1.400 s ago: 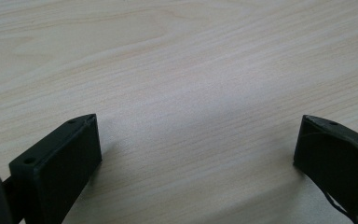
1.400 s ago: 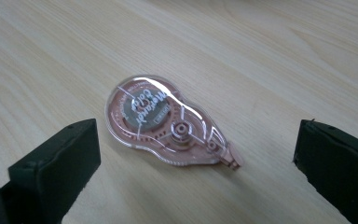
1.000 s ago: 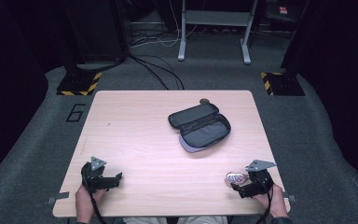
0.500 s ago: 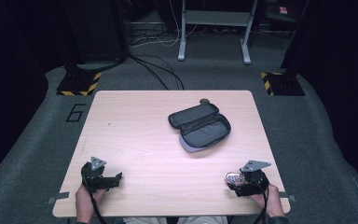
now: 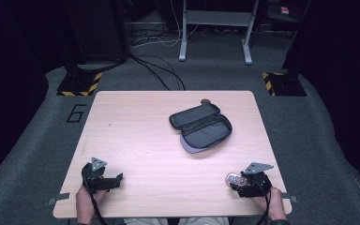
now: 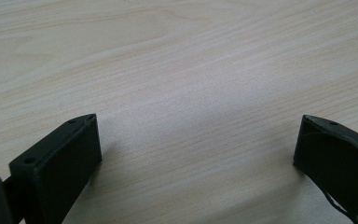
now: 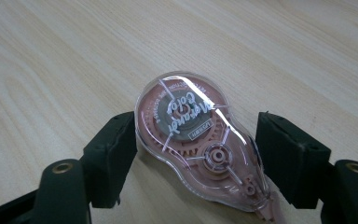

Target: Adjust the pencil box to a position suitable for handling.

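A pink see-through correction tape roller (image 7: 200,140) lies flat on the pale wooden table (image 5: 150,126), near its front right corner (image 5: 234,178). My right gripper (image 7: 196,144) has a jaw on each side of it, both against its shell, so it is shut on the roller; in the high view this gripper (image 5: 246,182) sits at the near right edge. My left gripper (image 6: 198,140) rests low over bare wood at the near left (image 5: 104,178), jaws wide open with nothing between them.
An open dark pencil case (image 5: 200,125) with a grey lining lies right of the table's centre, its lid folded back. A small dark object (image 5: 206,101) sits behind it by the far edge. Cables and stand legs are on the floor beyond.
The right gripper has shifted slightly left and toward the near edge around the roller. The left gripper and the pencil case have stayed still.
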The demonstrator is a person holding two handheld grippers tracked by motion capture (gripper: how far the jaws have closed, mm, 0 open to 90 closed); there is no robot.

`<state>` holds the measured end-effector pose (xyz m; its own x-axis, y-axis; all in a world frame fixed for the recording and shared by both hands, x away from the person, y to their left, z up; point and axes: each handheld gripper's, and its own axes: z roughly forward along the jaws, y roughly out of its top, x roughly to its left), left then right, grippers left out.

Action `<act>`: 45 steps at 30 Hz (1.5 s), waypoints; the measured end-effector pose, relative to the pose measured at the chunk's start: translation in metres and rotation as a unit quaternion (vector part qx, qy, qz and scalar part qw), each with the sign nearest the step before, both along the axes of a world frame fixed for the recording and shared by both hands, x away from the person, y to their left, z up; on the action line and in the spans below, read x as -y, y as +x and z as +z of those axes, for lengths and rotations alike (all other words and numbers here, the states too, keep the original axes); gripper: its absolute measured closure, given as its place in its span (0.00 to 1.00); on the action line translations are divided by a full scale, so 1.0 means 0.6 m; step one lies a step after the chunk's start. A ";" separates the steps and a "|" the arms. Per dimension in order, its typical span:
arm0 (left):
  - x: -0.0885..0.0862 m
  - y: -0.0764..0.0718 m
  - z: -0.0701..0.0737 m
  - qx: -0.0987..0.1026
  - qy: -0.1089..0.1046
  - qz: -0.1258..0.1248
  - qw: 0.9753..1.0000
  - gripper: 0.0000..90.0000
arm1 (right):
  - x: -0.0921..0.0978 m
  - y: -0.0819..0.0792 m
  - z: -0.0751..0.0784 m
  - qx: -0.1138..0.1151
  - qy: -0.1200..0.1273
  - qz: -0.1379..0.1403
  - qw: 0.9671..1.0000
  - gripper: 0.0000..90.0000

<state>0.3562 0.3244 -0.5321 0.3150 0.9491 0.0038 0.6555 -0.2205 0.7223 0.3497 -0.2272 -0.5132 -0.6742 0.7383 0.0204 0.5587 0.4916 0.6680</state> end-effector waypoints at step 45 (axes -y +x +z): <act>0.000 0.000 0.000 0.000 0.000 0.001 1.000 0.01 | -0.013 0.038 0.064 -0.001 0.041 -0.048 0.998 0.21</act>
